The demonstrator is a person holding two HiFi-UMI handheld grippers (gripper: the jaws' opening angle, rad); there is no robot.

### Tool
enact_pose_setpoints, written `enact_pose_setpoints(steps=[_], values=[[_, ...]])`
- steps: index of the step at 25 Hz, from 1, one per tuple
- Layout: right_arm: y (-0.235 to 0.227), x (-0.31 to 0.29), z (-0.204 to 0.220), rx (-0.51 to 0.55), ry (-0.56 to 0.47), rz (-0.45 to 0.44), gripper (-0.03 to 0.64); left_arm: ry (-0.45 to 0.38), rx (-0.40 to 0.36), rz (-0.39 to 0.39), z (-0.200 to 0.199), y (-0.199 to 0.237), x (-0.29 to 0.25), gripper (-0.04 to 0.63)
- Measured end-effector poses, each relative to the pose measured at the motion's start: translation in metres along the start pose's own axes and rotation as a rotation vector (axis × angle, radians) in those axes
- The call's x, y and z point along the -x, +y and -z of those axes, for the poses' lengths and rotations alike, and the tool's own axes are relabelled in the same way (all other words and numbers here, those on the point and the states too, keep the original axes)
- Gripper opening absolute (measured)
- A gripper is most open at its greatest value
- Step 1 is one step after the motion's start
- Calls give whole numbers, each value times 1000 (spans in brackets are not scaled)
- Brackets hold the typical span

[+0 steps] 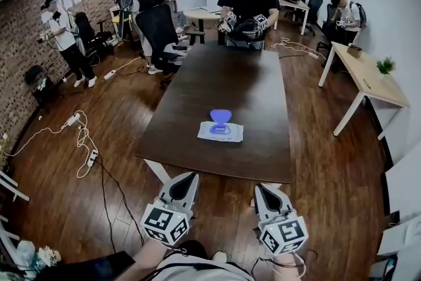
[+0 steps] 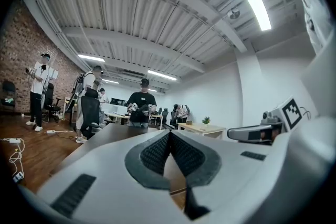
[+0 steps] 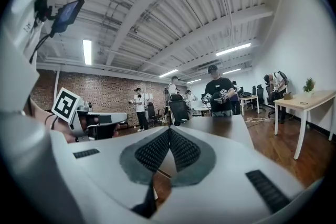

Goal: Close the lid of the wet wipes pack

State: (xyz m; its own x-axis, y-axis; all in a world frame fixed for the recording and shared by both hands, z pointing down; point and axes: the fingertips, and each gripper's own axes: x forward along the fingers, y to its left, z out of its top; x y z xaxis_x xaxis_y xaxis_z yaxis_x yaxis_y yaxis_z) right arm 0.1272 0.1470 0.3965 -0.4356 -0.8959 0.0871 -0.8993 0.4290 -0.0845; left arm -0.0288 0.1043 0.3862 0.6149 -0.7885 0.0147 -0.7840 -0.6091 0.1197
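A white wet wipes pack (image 1: 220, 131) lies flat near the front edge of the dark brown table (image 1: 197, 141), its blue lid (image 1: 220, 117) flipped open toward the far side. Both grippers hang level below the table's near edge, well short of the pack. My left gripper (image 1: 183, 181) is shut, jaw tips touching, nothing between them. My right gripper (image 1: 266, 192) is shut and empty too. In the left gripper view the left gripper (image 2: 168, 134) points along the tabletop; the right gripper view shows the right gripper (image 3: 169, 130) doing the same. The pack is hidden in both gripper views.
A person in black (image 1: 248, 0) stands at the table's far end holding grippers. Several other people stand or sit around the room. A light wooden desk (image 1: 368, 79) with a small plant is at the right. Cables and a power strip (image 1: 85, 141) lie on the floor at left.
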Motion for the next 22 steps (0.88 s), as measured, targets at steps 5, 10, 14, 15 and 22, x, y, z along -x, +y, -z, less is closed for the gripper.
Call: enact_pose_setpoints(steps=[5, 10, 14, 15, 22], values=[[-4, -8, 1, -5, 6, -18, 5, 2, -3, -10, -2, 3, -5, 2], [-11, -23, 0, -2, 11, -27, 5, 5, 2, -15, -4, 9, -20, 2], [-19, -38, 0, 3, 17, -27, 5, -3, 5, -2, 1, 19, -37, 2], [-21, -43, 1, 2, 21, -24, 5, -3, 7, 0, 2, 23, -41, 2], [-37, -102, 3, -5, 36, -4, 5, 15, 14, 23, 6, 69, -85, 2]])
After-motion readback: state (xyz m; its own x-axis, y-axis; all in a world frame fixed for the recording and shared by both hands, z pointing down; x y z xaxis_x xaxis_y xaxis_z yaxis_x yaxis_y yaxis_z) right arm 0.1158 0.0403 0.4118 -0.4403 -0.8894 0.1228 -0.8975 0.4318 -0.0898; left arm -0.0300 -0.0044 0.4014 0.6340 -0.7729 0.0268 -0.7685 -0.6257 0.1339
